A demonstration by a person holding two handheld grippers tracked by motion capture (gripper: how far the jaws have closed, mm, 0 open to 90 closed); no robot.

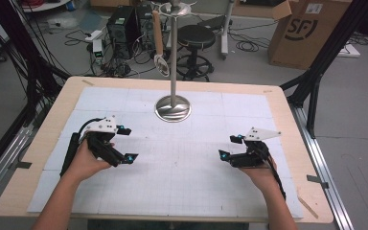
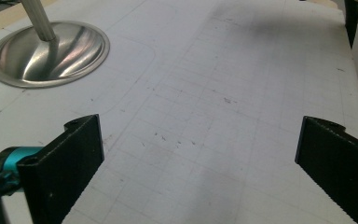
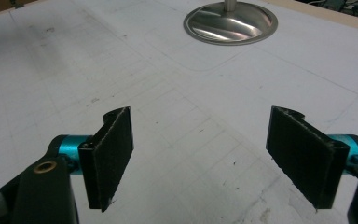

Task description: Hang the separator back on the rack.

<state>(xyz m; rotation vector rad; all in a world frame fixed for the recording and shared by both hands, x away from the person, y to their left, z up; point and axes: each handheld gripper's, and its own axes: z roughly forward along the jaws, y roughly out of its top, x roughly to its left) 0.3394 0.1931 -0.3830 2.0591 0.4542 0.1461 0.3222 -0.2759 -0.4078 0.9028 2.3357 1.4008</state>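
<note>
A metal stand with a round base (image 1: 172,109) rises from the far middle of the white grid mat (image 1: 182,182). A utensil with a wooden handle (image 1: 159,44) hangs from the stand's top. My left gripper (image 1: 127,143) is held low over the mat at the left, open, with nothing between its jaws. My right gripper (image 1: 229,147) mirrors it at the right, also open and holding nothing. In the left gripper view the left gripper (image 2: 198,154) has bare mat between its jaws, and the stand base (image 2: 49,53) lies at the upper left. The right gripper (image 3: 200,156) points toward the stand base (image 3: 230,21).
The wooden table edge (image 1: 287,115) frames the mat. Beyond the table, on the floor, stand a cardboard box (image 1: 309,28), a black stool (image 1: 196,40), a computer case (image 1: 122,31) and loose cables. Black frame posts (image 1: 316,86) rise at both sides.
</note>
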